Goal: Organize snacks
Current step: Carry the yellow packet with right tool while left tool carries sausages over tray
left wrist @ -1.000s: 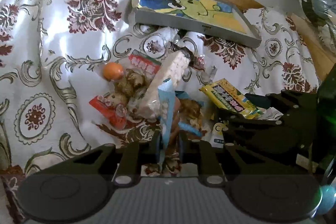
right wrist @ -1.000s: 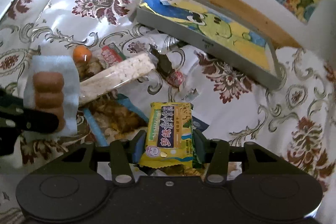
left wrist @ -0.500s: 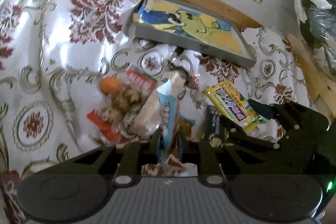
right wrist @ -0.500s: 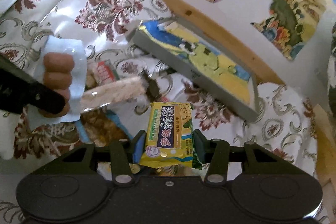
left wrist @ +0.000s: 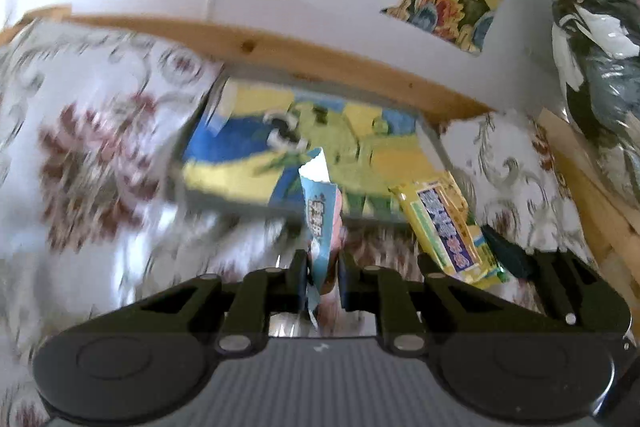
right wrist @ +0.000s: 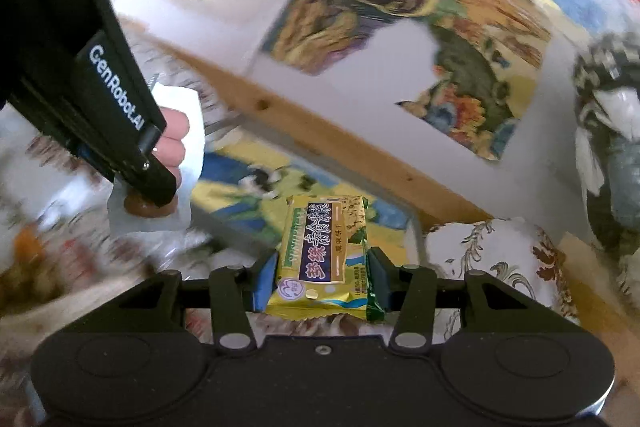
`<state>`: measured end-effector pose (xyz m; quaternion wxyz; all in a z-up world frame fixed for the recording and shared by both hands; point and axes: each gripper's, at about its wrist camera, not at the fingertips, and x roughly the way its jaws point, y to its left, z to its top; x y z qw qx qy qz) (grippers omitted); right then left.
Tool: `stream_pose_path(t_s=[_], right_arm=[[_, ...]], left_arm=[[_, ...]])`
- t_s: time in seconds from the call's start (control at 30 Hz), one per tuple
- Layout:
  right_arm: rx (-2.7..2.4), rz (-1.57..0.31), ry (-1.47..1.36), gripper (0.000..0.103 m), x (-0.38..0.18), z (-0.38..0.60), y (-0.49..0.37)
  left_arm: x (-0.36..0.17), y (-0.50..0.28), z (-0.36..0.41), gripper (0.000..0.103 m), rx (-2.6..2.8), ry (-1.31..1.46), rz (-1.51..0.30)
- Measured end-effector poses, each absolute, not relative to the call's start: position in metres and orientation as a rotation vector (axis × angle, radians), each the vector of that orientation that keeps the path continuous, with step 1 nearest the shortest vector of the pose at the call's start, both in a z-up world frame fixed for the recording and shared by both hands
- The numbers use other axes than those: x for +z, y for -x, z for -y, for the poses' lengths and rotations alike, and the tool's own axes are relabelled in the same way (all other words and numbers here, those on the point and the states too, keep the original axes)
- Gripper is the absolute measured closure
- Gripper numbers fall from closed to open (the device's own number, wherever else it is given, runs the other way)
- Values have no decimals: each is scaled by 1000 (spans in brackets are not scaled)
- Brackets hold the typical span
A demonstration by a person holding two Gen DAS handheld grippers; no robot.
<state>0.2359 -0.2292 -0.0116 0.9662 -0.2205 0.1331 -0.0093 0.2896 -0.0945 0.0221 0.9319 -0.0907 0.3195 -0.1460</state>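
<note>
**Snack sorting: two packets in hand above the tray**

Cloth point(left wrist: 92, 163): white with dark red flower prints, covering the surface; blurred in both views.

Wall point(right wrist: 360, 79): white, hung with colourful pictures, above a wooden rail point(left wrist: 320, 59).

Tray point(left wrist: 280, 147): grey rim, yellow, blue and green cartoon inside; lies on the cloth close under the rail, ahead of both grippers.

Snack pile point(right wrist: 36, 259): lower left of the right wrist view, on the cloth near the tray; too blurred to sort by item.

Left gripper point(left wrist: 322, 275): jaws closed to a narrow gap, pinching a blue packet point(left wrist: 318, 211) that stands on edge, raised in front of the tray.

Right gripper point(right wrist: 320, 281): jaws partly closed, clamping a yellow packet point(right wrist: 326, 251) flat by its two long sides, printed face up, raised near the tray's right end.
</note>
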Motion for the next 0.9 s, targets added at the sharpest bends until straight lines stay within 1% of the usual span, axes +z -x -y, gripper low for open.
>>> stream_pose_path(t_s=[0.27,0.5,0.7,0.9], right_arm=[[-71,-224,333,53,-4,268,-297],[-97,-276,220,53,-17,296,-341],[-108,-357,155,53,-35,310,-366],[-112,-394,129,53,-42,314,-377]], left_arm=[[23,-377,129,86,-287,231,-633],[-3,-441,141,86,-312,395,-746],[-23,-458,152,86,-312,377,-811],[-23,-458,154,86,-320,354,-799]])
